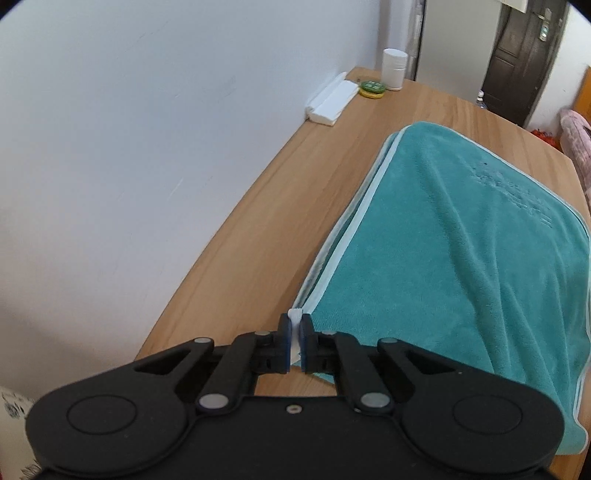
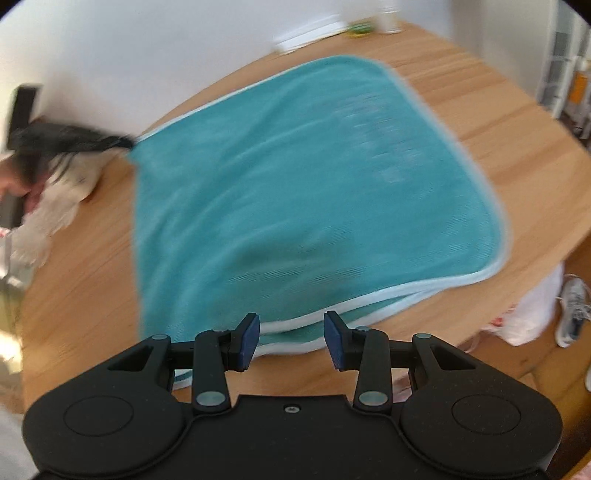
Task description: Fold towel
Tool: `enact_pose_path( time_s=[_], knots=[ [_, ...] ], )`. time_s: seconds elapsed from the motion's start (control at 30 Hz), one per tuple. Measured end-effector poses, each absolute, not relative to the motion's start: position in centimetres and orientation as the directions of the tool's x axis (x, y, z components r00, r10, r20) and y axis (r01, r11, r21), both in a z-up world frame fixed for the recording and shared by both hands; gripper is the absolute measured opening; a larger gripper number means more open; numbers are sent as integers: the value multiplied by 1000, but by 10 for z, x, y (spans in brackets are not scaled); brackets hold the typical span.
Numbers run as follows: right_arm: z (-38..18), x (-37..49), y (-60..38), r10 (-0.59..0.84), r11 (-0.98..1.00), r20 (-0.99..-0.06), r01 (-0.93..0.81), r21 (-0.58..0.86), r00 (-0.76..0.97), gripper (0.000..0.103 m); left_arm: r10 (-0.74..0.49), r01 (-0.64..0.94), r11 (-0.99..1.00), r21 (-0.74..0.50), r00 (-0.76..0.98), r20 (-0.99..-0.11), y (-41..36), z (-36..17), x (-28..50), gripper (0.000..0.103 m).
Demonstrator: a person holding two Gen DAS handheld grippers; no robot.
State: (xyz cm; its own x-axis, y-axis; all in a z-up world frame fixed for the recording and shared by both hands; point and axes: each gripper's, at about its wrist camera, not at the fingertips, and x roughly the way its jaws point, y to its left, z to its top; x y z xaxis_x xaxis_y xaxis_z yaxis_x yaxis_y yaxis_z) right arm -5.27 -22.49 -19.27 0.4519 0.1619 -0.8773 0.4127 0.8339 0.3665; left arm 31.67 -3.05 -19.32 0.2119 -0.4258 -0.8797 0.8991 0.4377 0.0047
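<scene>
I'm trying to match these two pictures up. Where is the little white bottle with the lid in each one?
Left wrist view: the white bottle stands upright at the table's far end, near the top, right of centre, beside a green round tin.
Right wrist view: a blurred white bottle at the very top edge, right of centre.
Shared landmark: the teal towel lies nearer than the bottle in both.
</scene>
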Motion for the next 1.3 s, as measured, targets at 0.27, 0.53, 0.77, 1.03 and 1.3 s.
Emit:
enact_pose_path(
  time_s=[0.27, 0.53, 0.77, 1.03, 1.3],
  knots=[
    [-209, -41, -192, 251, 752, -866, 476, 456, 432, 44, -412, 906, 422, 39, 230, -882, -30, -195, 311, 4],
    [-226, -43, -177, 334, 632, -841, 560, 535, 427, 44, -417, 904, 426, 40, 235, -878, -25, -193, 313, 4],
    [-238, -59, -185, 347, 442, -783, 647, 622, 516, 13, -416, 900, 433, 38, 237, -878, -21, -194, 313, 4],
    [-207, -69, -158, 239, 647, -815, 540, 539, 527, 7, -396, 887, 456, 74, 277, -876, -14, -191, 313, 4],
    [-215, -55, -122, 226, 822, -879, 401, 403, 420, 14, -289, 875, 443, 193, 343, -894, -4, -217, 287, 4]
  ],
)
